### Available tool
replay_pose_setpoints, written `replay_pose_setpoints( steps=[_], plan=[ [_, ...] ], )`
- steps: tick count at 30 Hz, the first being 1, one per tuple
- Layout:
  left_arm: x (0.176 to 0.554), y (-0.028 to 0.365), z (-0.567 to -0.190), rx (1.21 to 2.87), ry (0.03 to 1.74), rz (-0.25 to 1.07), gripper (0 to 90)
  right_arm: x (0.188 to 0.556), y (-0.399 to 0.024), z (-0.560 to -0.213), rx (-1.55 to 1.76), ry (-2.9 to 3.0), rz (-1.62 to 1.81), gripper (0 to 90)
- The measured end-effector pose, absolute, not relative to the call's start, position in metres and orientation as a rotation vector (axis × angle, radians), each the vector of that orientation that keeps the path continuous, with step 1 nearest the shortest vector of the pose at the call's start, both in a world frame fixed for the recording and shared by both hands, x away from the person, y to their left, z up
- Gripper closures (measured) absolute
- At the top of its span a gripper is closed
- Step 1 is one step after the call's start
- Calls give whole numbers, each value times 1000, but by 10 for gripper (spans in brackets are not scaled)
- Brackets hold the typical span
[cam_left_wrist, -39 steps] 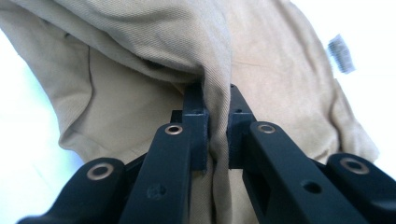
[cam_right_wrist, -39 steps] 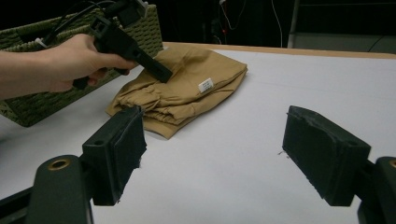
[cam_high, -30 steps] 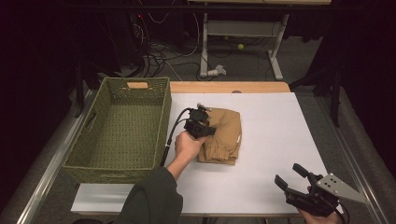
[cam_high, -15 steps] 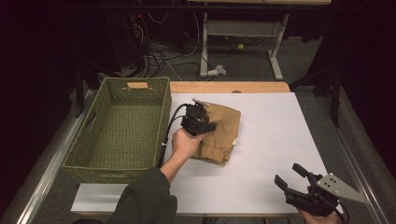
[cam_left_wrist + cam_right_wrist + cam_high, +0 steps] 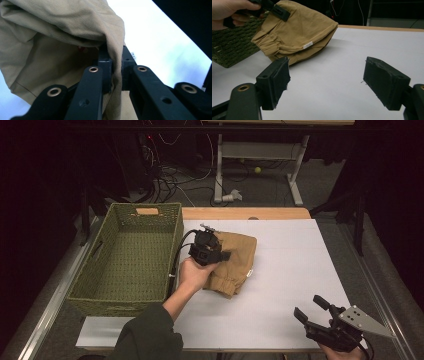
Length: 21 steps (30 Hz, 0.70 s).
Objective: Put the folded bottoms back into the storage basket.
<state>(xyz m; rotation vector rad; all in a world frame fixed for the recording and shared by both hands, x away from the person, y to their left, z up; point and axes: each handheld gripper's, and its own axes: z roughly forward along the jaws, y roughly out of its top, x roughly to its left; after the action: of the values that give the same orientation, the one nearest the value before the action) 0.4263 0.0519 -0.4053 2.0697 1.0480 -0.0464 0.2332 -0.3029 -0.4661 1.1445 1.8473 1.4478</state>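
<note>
At the left of the white table top (image 5: 300, 270) stands a rectangular green woven basket (image 5: 127, 257) with slot handles in its end walls, its long side running away from the person. Just beside its right wall, the left hand (image 5: 192, 272) holds the left gripper (image 5: 226, 255), whose jaws are clenched on a fold of the folded tan cotton garment (image 5: 235, 260). In the left gripper view the ribbed cloth (image 5: 57, 45) is pinched between the two pads and drapes over them. The garment is a soft, rumpled bundle with a gathered elastic hem at its near end and a small white label (image 5: 307, 45) on its side. Its long axis runs from the near hem towards the far right. Near the table's front right corner, well apart from the garment, the right gripper (image 5: 312, 310) rests with jaws spread wide, grasping nothing.
</note>
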Motion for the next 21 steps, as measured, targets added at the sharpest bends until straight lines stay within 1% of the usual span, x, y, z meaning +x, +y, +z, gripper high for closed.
replay_pose_setpoints(
  steps=[4,21],
  plan=[
    [422,54,-400,2065,1042,-60,819,233,-303,-466,1144,1847,1447,220],
    [404,78,-379,2045,1006,-48,818,233,-302,-466,1144,1846,1446,220]
  ],
)
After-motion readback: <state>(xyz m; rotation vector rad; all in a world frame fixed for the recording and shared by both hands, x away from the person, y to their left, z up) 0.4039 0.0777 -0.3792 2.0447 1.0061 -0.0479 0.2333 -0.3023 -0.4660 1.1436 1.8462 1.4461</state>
